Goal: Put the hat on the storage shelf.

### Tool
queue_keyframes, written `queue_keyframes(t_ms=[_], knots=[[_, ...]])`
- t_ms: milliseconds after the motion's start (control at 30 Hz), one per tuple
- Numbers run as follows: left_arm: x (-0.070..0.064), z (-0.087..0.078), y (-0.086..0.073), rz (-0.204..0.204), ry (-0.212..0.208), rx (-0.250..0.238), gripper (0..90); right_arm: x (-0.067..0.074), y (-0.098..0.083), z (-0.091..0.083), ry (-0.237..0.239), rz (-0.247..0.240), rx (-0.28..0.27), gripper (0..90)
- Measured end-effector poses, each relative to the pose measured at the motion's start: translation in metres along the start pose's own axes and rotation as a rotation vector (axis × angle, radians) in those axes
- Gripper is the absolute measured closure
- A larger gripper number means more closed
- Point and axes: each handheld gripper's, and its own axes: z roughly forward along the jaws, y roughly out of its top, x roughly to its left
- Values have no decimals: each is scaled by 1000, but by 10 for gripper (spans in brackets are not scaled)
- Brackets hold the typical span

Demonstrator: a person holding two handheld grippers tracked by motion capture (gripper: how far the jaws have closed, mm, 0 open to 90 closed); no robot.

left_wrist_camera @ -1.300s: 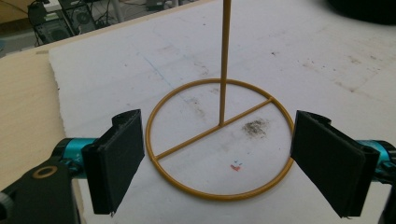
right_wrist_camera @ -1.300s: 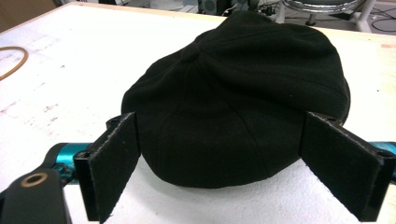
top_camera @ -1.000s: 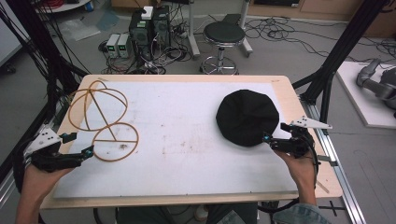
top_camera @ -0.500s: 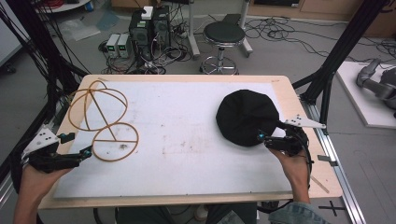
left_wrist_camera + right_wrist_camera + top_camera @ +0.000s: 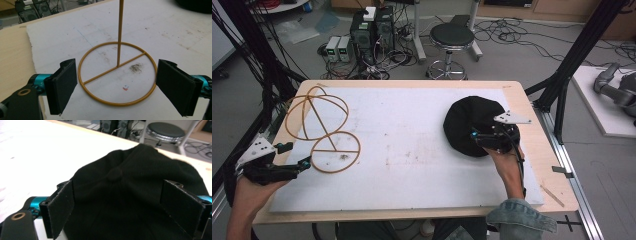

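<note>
- Spreading wide, the right gripper (image 5: 482, 140) sets its jaws apart over the near edge of the black cap (image 5: 472, 122); in the right gripper view its fingers (image 5: 61, 207) stand on either side of the cap's crown (image 5: 130, 195), whose top button (image 5: 114, 173) lies ahead between them. Whether the pads touch the fabric cannot be told.
- Left gripper (image 5: 297, 161): jaws wide, holding nothing; in the left gripper view its fingers (image 5: 63, 83) flank the near side of the ring base (image 5: 117, 72) of the wire stand (image 5: 319, 125), apart from it.
- Wire stand: yellow-brown, near the left edge of the desk; a round base with a crossbar, an upright rod (image 5: 120, 32) rising from the crossbar, and curved loops at the top toward the far left corner.
- Black cap: near the right edge of the desk, on the white sheet (image 5: 412, 130).
- Desk (image 5: 532, 120): wooden top, the white sheet covering most of it.
- Person's hands: the right hand (image 5: 507, 167) and the left hand (image 5: 249, 192) enter at the near edge, a denim cuff (image 5: 519, 220) on the right arm.
- Beyond the far edge: a round stool (image 5: 453, 37) and electronics boxes (image 5: 372, 27) with cables on the floor.
</note>
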Motion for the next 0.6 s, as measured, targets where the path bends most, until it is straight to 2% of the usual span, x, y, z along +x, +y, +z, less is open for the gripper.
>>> queue_keyframes(t_ms=[133,167,200,267,333,400,433,533,600], knots=[[1,-1,-1,0,1,2,179,2,-1,14,-54,-23,26,125],[1,-1,-1,-2,1,2,179,2,-1,14,-54,-23,26,125],[1,-1,-1,-3,0,0,179,1,-2,18,-76,-9,20,125],[1,0,-1,-3,0,-1,179,0,-3,21,-67,33,13,124],[0,0,0,-2,-2,0,179,1,-3,25,-55,52,-5,126],[-1,1,0,4,-4,5,179,3,-3,27,-65,46,-9,127],[-2,2,0,2,-7,6,179,7,-5,32,-90,39,-13,127],[-2,2,0,5,-8,6,179,9,-8,39,-120,34,5,143],[-1,2,0,4,-8,6,180,9,-9,42,-128,50,7,144]])
